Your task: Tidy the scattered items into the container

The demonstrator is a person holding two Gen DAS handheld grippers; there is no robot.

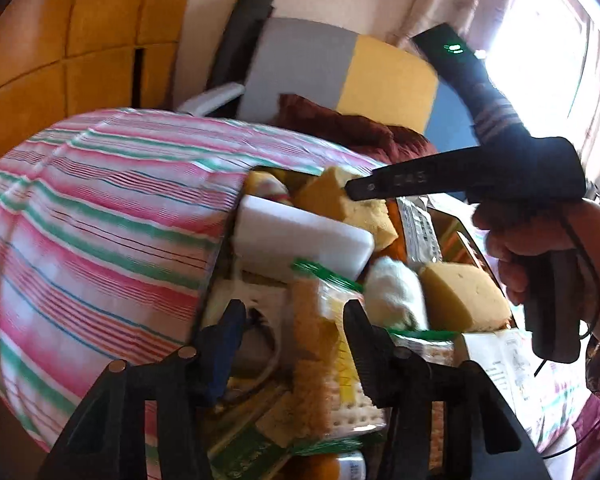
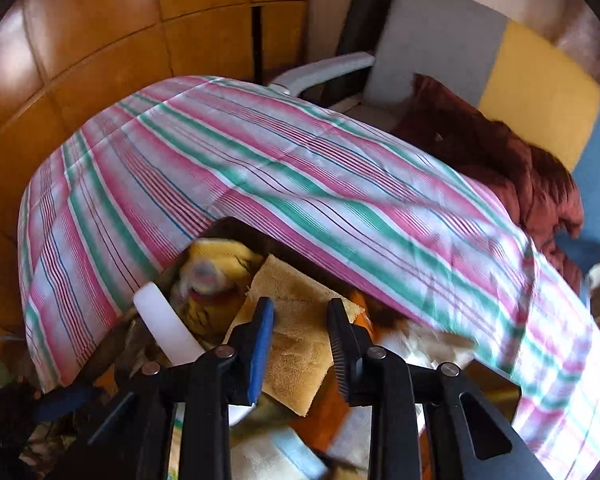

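Left wrist view looks down past the left claw (image 1: 296,344) into a dark container (image 1: 474,240) crammed with odds and ends, resting on a striped cloth (image 1: 100,220) of pink, green and white. Between the left claw's fingers sits a clear packet (image 1: 332,352) with a green top and crumbly tan and yellow contents; the pads stand on either side of it, and whether they actually press on it I cannot tell. Behind the packet lie a white foam block (image 1: 300,236), a white cloth roll (image 1: 396,292) and a pale yellow sponge (image 1: 464,296). A printed paper sheet (image 1: 508,356) lies at the container's near right corner. Farther back, the right claw (image 1: 360,190) reaches in from the right, held by a hand (image 1: 540,240), its tip against a tan sponge (image 1: 328,196) at the far end of the container.

Right wrist view shows that claw pinching the tan sponge (image 2: 296,340), one blue pad and one ribbed black pad closed on its sides. Left of it sit the white block (image 2: 164,328) and a blurred yellow toy (image 2: 216,268). Beyond the cloth stands a chair (image 2: 440,40) with grey and yellow cushions and a dark red blanket (image 2: 500,160).
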